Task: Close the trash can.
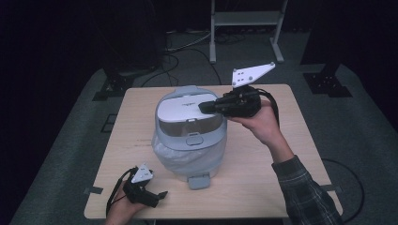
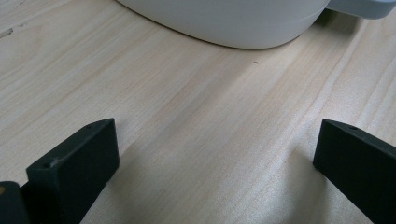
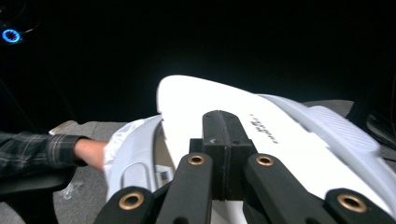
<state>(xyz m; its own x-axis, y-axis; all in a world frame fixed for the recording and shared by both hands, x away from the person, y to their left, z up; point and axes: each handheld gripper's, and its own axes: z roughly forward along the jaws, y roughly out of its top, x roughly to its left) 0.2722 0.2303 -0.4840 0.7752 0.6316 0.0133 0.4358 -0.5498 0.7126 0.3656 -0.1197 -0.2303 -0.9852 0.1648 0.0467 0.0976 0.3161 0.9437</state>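
A white, rounded pedal bin (image 1: 190, 140) stands in the middle of the wooden table, with a clear bag liner (image 1: 180, 157) bulging under its rim and a grey pedal (image 1: 198, 180) at its front. My right gripper (image 1: 202, 107) comes in from the right with its jaws shut together, tips lying over the white lid (image 1: 180, 107). In the right gripper view the closed gripper (image 3: 223, 126) sits on or just above the lid (image 3: 187, 100); I cannot tell whether it touches. My left gripper (image 1: 162, 196) rests open near the table's front left, facing the bin's base (image 2: 233, 23) with bare wood between its jaws.
The table's bare top (image 1: 286, 154) extends right of the bin, and its front edge runs close to my left hand. A pale shelf frame (image 1: 246, 28) and cables (image 1: 187, 51) lie on the floor behind. A plaid sleeve (image 3: 32, 149) is seen beyond the bin.
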